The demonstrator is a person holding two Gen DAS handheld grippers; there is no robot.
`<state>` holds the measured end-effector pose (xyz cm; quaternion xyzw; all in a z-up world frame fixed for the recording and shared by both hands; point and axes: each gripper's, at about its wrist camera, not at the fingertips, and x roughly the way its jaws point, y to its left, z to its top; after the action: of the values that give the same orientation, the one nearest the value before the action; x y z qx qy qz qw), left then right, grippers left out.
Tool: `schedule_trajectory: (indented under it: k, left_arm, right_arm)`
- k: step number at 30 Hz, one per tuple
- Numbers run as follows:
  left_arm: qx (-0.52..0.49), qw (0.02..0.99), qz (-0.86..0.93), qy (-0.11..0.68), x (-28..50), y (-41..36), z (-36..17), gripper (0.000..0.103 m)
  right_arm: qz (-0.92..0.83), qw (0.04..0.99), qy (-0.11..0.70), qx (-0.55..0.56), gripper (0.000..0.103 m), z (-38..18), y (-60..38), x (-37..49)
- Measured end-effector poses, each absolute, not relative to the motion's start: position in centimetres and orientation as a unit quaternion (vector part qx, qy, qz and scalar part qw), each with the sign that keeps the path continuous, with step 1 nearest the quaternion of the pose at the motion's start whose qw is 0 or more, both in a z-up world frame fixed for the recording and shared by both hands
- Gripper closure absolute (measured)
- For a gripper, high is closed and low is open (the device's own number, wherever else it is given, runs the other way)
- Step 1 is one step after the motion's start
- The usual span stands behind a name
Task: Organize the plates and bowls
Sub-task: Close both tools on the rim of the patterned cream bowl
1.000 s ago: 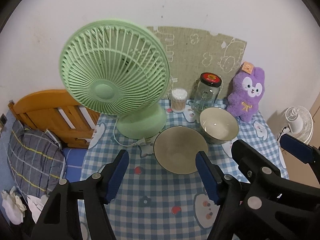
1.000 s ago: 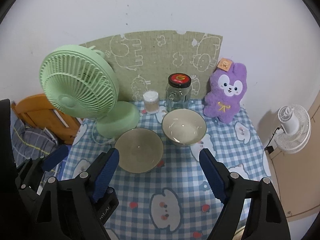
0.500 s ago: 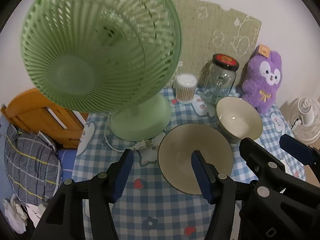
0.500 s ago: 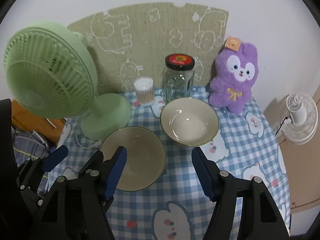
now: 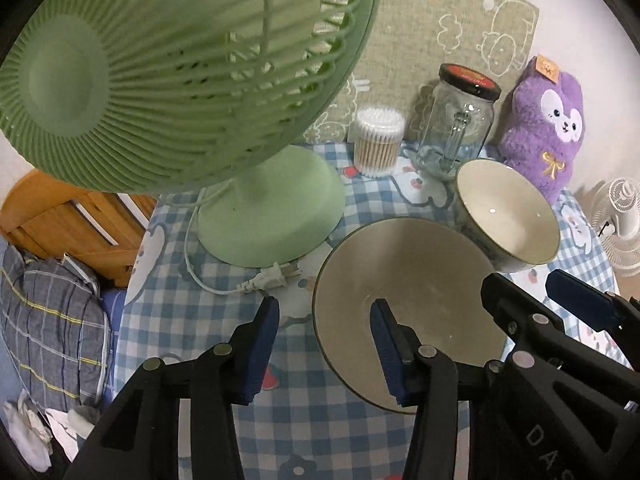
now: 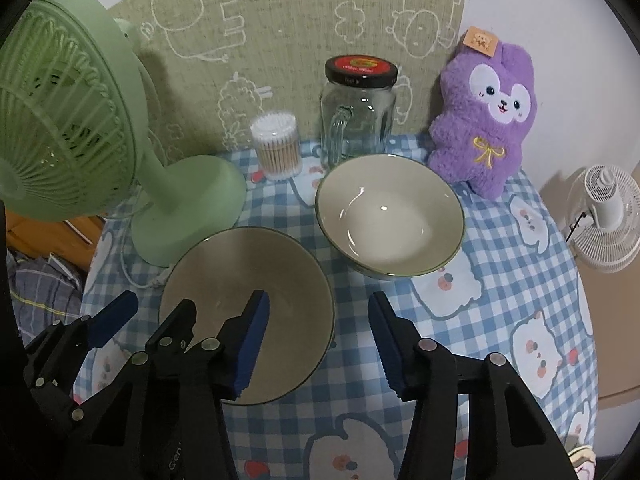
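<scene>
Two bowls stand on the blue checked tablecloth [image 6: 500,264]. The nearer one is a grey-beige bowl [image 5: 416,280] [image 6: 240,280]; behind it to the right sits a cream bowl with a green rim [image 5: 508,216] [image 6: 390,216]. My left gripper [image 5: 324,308] straddles the near bowl's left rim, one finger outside and one over the inside. Its jaws are closing, and the pads stand clear of the rim. My right gripper [image 6: 317,300] straddles the same bowl's right rim. Its jaws are closing too, without contact.
A green desk fan [image 5: 160,60] towers at the left, its plug [image 5: 272,276] lying close to the near bowl. A cotton swab tub [image 6: 276,146], a lidded glass jar [image 6: 358,112] and a purple plush [image 6: 484,120] line the wall. The table edge drops to a bed [image 5: 52,312] on the left.
Both grippers have come down and forward to the near bowl. Their jaws have narrowed and now stand over the bowl's left and right rims. The bowls have not moved.
</scene>
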<state>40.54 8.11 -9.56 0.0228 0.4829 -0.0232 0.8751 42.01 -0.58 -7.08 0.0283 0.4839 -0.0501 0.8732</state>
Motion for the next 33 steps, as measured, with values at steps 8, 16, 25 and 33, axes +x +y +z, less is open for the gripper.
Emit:
schedule_trajectory:
  k: [8,16,25,33]
  left_arm:
    - [0.025,0.872,-0.024,0.489,41.2,8.0,-10.7,0.061]
    - [0.030,0.866,-0.021,0.499,41.9,7.8,-12.1,0.073]
    - [0.026,0.864,-0.015,0.503,42.0,8.1,-12.7,0.092]
    - [0.035,0.859,-0.012,0.510,42.1,7.8,-12.5,0.092]
  right_arm:
    - [-0.056,0.869,0.491,0.028,0.060,-8.2,-0.5,42.8]
    - [-0.061,0.863,0.501,0.032,0.067,-9.4,-0.7,43.4]
    - [-0.063,0.861,0.504,0.031,0.080,-9.7,-0.7,43.7]
    - [-0.065,0.857,0.510,0.029,0.085,-9.9,-0.9,43.9]
